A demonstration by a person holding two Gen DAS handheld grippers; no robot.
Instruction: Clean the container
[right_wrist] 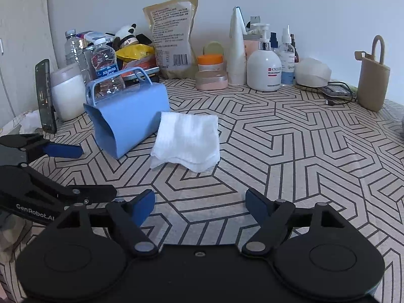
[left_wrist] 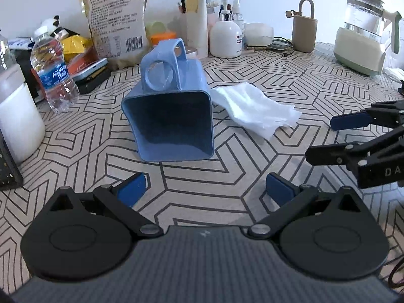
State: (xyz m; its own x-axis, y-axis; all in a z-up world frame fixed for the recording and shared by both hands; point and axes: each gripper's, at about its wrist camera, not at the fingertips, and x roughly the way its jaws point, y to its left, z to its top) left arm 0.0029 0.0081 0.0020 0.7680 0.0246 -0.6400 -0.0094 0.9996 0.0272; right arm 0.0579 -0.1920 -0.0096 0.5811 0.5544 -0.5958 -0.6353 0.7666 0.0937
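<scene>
Two grippers hover low over the patterned surface (left_wrist: 252, 75), and neither has hold of anything. The left gripper (left_wrist: 205, 189) has its jaws spread wide, the blue pads well apart with only bare surface between them. Straight ahead of those jaws, near but not touching, lies the blue container (left_wrist: 171, 116): tipped onto its side, its square open mouth facing the left jaws, its looped handle (left_wrist: 164, 60) on the upper side pointing away. The dark inside is visible; whether it holds dirt cannot be told.

Just beyond the container's far side from the left jaws, lying against its wall, is a folded white cloth (left_wrist: 255, 108), flat on the surface. From the right wrist view the same cloth (right_wrist: 186, 141) sits directly ahead of the right gripper (right_wrist: 200, 205), whose jaws are also wide open and empty. The container (right_wrist: 128, 121) lies ahead and to the left of these jaws, mouth turned toward the left gripper (right_wrist: 63, 151), which enters from that side.

Farther off, beyond both sets of jaws, a water bottle (left_wrist: 54, 75), a tan printed pouch (left_wrist: 116, 20), a white pump bottle (left_wrist: 225, 38) and a kettle (left_wrist: 363, 32) stand along the wall.
</scene>
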